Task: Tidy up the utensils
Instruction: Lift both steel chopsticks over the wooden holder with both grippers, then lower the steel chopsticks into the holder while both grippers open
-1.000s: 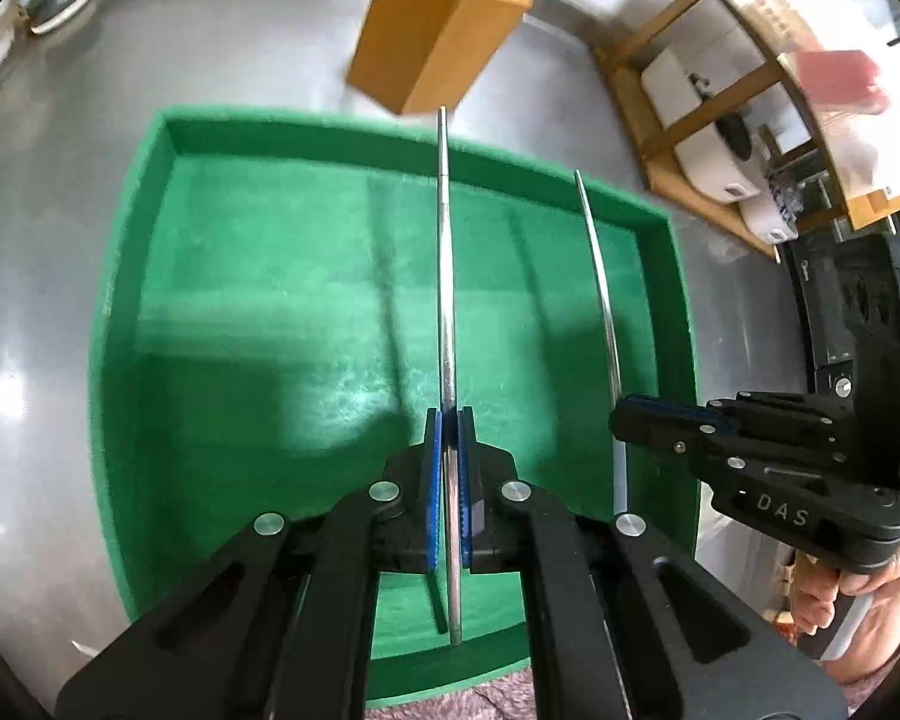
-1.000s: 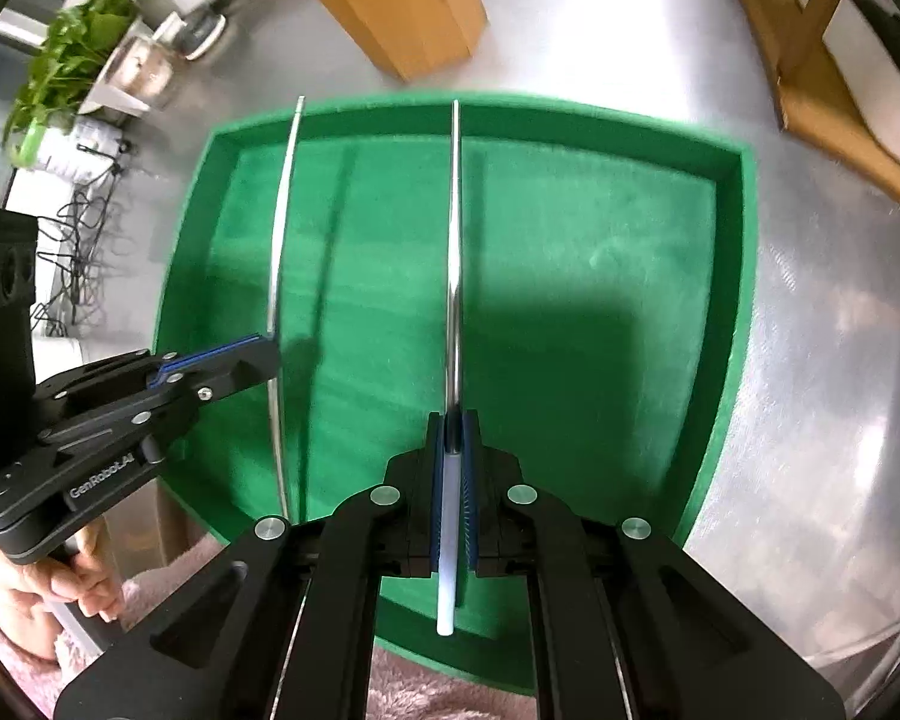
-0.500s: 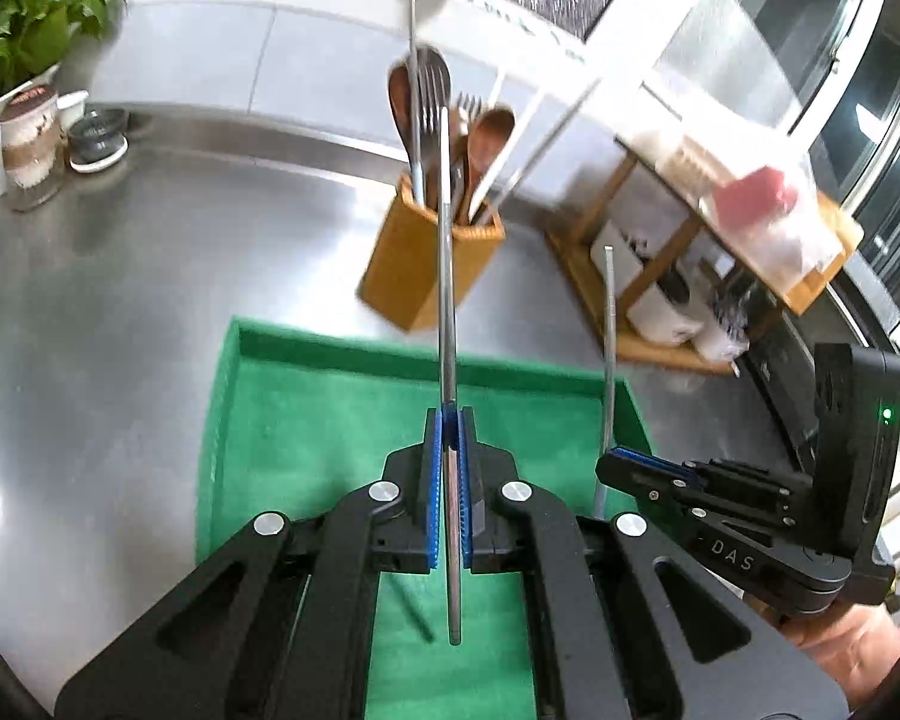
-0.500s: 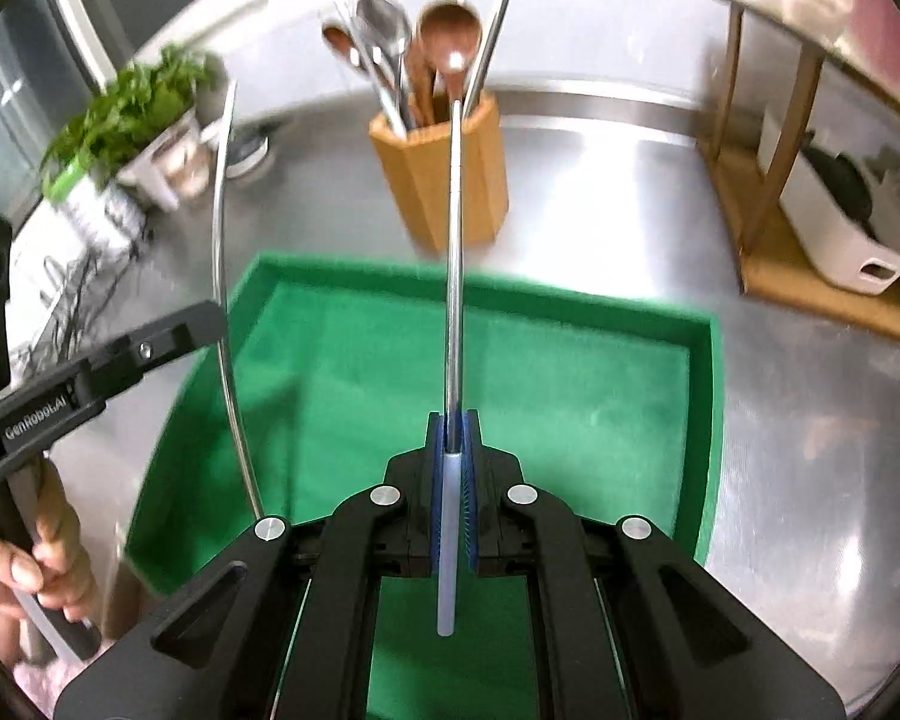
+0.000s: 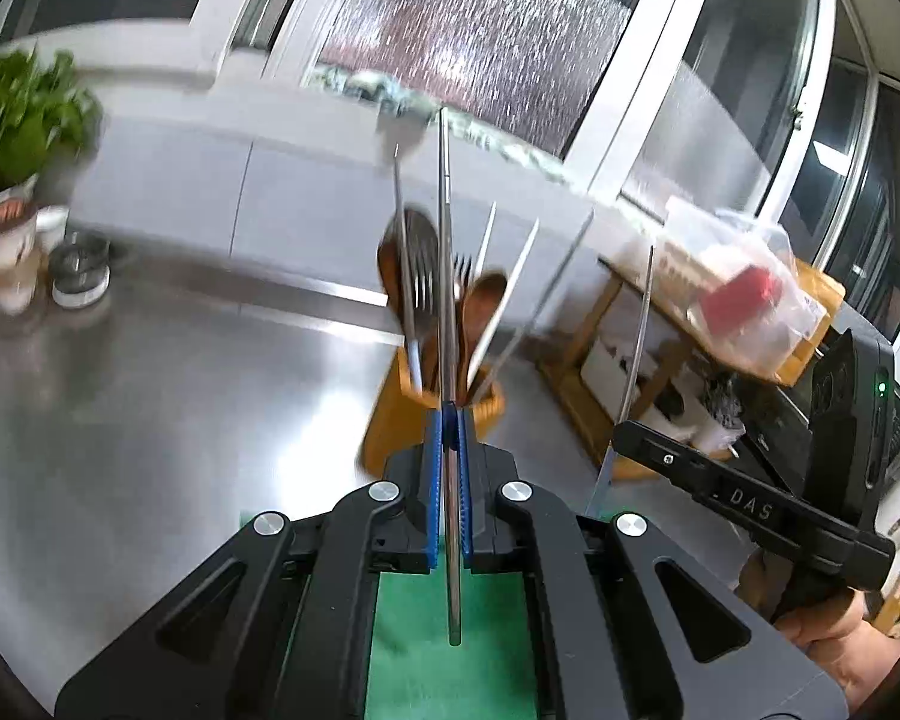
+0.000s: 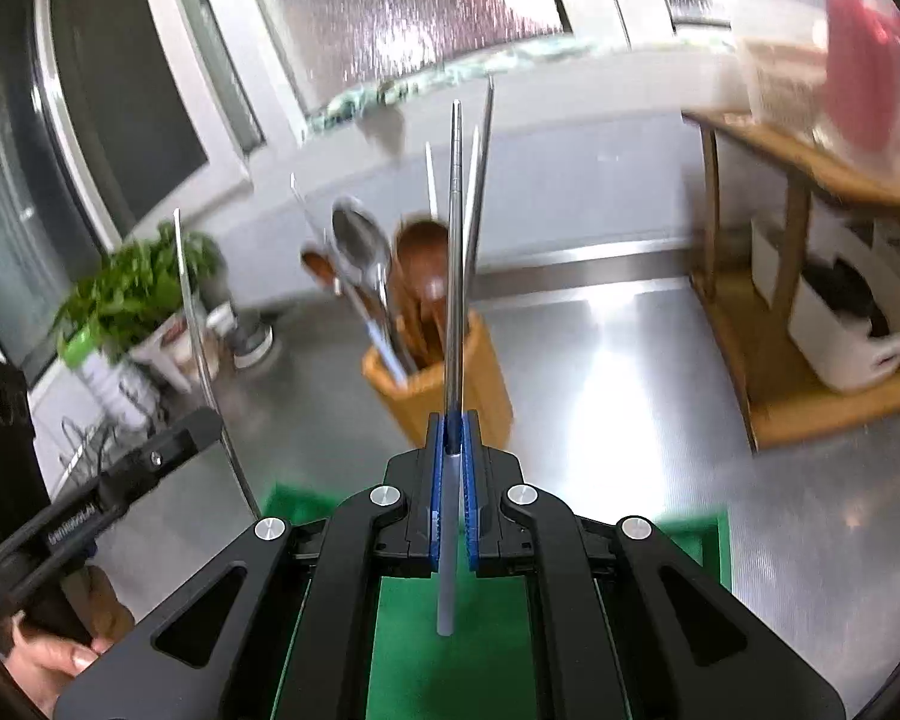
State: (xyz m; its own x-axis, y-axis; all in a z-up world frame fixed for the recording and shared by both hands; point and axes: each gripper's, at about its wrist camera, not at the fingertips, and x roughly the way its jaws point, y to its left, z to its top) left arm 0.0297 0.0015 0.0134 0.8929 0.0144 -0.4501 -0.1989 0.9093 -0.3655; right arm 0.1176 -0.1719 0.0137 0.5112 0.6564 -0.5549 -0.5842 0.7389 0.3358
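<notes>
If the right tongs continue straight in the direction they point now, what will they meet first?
Probably the wooden utensil holder: it stands directly ahead of the right tongs, which are shut on a metal chopstick. Depth is unclear.

Green tray (image 5: 450, 684) mostly hidden behind left tool (image 5: 448, 468); its near part cut by frame edge. Utensils in wooden holder (image 6: 450, 384) motion-blurred, types partly unclear. Shelf items (image 6: 840, 60) blurred, unidentifiable.

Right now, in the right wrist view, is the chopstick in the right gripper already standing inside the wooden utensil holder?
No. The right gripper holds the chopstick clamped between its pads, in the air in front of the wooden utensil holder.
</notes>
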